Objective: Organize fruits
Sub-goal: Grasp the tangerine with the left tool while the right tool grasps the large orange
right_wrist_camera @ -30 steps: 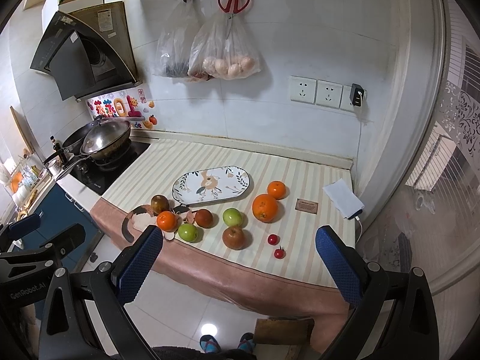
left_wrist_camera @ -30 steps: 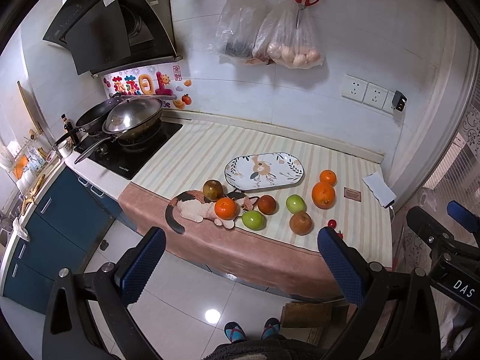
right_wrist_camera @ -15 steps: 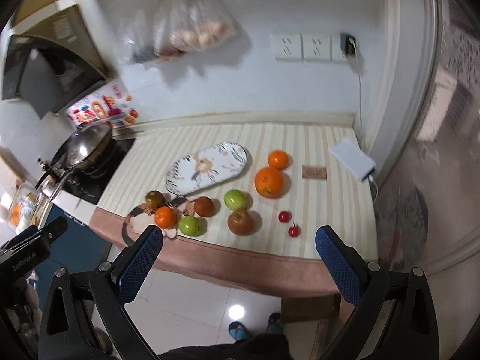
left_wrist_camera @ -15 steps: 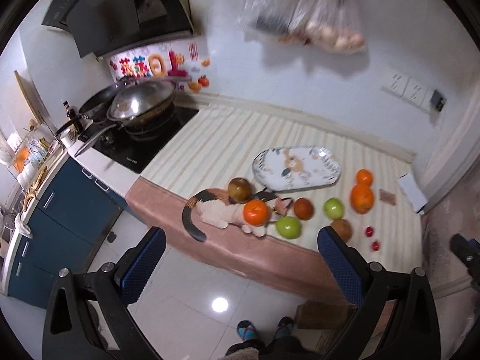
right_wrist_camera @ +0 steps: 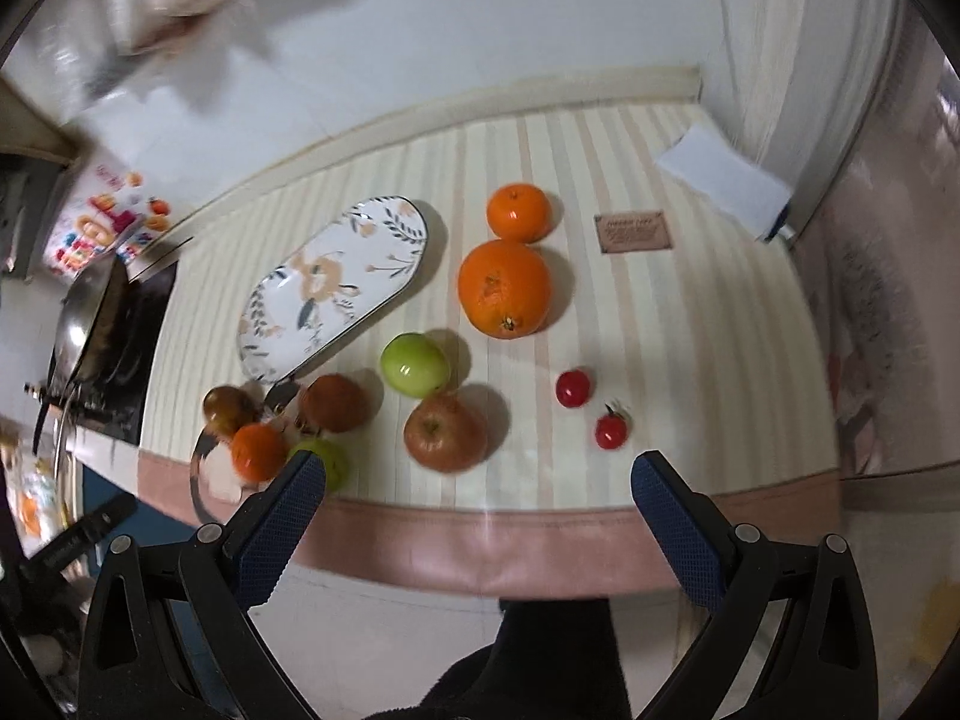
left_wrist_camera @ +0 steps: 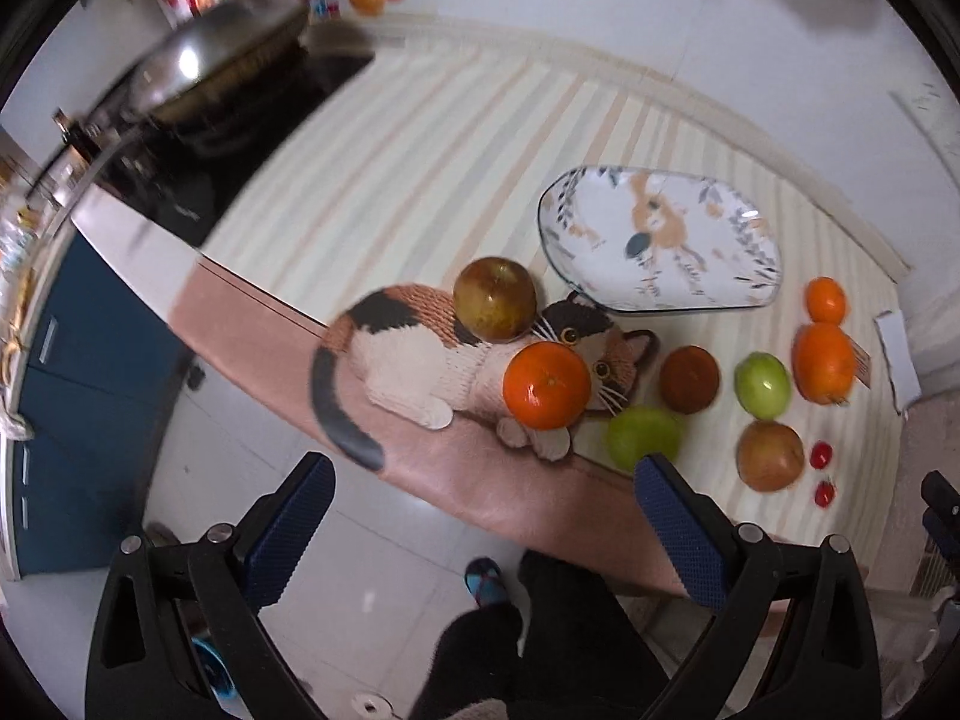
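Both claws, left gripper (left_wrist_camera: 480, 516) and right gripper (right_wrist_camera: 477, 507), gape wide, empty. Oval floral ceramic plate (right_wrist_camera: 333, 288) sits bare mid-frame, loose round fruit below it.

My left claw (left_wrist_camera: 480, 510) hangs wide apart and empty over the counter edge. Dead ahead at twelve o'clock sits a tangerine (left_wrist_camera: 546, 384) on the cat picture (left_wrist_camera: 420, 354), with a brownish apple (left_wrist_camera: 494, 299) just beyond it. A green apple (left_wrist_camera: 643, 437) lies at one o'clock, touching nothing. The oval plate (left_wrist_camera: 660, 240) is farther off, bare, toward one o'clock.
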The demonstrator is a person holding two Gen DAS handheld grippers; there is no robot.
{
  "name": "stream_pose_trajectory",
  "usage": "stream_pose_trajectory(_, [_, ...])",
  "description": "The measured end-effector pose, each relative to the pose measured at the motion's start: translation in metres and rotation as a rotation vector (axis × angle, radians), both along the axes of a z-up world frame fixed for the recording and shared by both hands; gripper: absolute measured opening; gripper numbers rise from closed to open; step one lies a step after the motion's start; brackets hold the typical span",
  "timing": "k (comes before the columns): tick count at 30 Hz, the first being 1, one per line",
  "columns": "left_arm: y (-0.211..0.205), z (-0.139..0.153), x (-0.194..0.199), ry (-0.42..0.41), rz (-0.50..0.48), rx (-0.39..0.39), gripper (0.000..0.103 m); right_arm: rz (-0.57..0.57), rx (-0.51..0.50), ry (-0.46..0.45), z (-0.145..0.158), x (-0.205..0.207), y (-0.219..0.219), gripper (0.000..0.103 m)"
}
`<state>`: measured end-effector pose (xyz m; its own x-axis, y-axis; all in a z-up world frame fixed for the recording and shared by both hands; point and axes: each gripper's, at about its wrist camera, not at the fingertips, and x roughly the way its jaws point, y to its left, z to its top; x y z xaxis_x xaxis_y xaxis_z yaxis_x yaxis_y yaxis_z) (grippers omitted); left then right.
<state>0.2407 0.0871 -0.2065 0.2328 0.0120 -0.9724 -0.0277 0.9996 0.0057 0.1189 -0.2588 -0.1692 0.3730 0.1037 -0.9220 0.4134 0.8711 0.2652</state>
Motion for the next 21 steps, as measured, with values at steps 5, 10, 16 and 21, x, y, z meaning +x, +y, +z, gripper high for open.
stream_pose_trajectory(5, [-0.001,-0.054,0.039,0.148,0.058,-0.052,0.094,0.027,0.020,0.067,-0.038,0.058,-0.016,0.103])
stream_pose_trajectory(10, [-0.007,-0.096,0.059,0.257,0.080,-0.077,0.093,0.018,0.044,0.152,-0.079,0.105,-0.032,0.103])
stream_pose_trajectory(16, [-0.009,-0.124,0.070,0.327,0.102,-0.095,0.093,-0.003,0.082,0.226,-0.121,0.137,-0.043,0.103])
stream_pose_trajectory(21, [-0.007,-0.132,0.071,0.345,0.106,-0.098,0.091,0.012,0.091,0.277,-0.145,0.156,-0.041,0.103])
